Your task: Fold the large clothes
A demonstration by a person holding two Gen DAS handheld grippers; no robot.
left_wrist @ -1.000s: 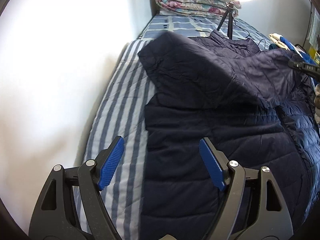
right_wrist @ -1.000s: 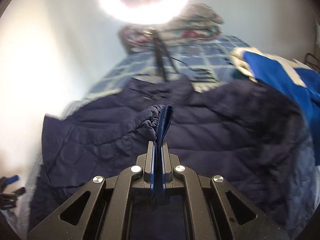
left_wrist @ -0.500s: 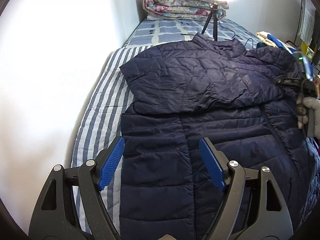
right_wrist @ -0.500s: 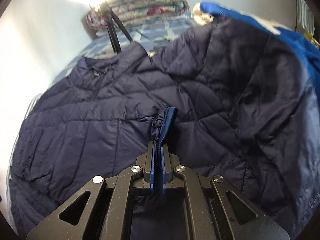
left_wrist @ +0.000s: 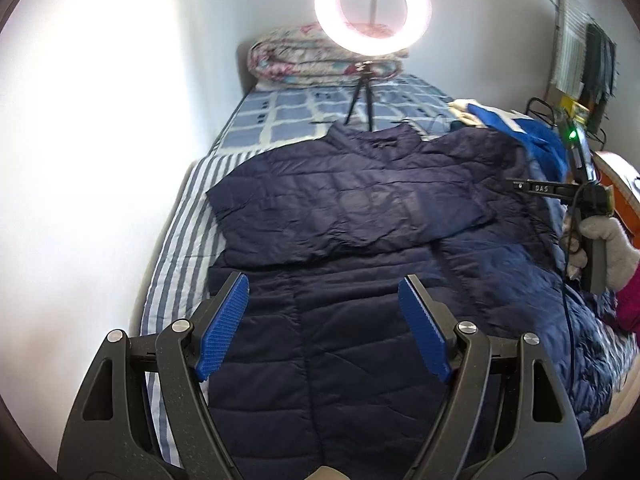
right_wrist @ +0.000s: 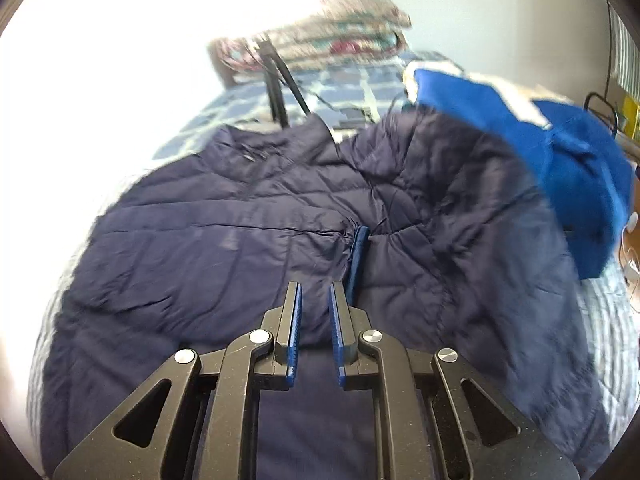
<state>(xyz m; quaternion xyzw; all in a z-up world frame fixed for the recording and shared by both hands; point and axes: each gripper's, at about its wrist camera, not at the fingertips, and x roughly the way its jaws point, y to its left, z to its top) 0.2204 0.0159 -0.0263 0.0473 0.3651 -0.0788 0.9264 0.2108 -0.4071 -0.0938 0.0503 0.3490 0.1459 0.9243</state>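
Jacket (left_wrist: 360, 280) runs lengthwise away from us — left gripper (left_wrist: 324, 328) spread wide over its hem, nearer; right gripper (right_wrist: 314, 320) barely parted, holding nothing.

A navy quilted jacket (left_wrist: 360, 280) covers most of the striped bed (left_wrist: 176, 264), leaving only a narrow strip of bare sheet along the wall (left_wrist: 100, 160), which closes off that side. Beyond the collar, a ring light (left_wrist: 372, 8) on a small tripod (left_wrist: 362, 96) stands on the checked sheet in front of a folded floral quilt (left_wrist: 312, 60), blocking the far end. A heap of blue and white clothes (right_wrist: 560, 152) crowds the jacket's other shoulder, while the space above the jacket's lower body lies open.
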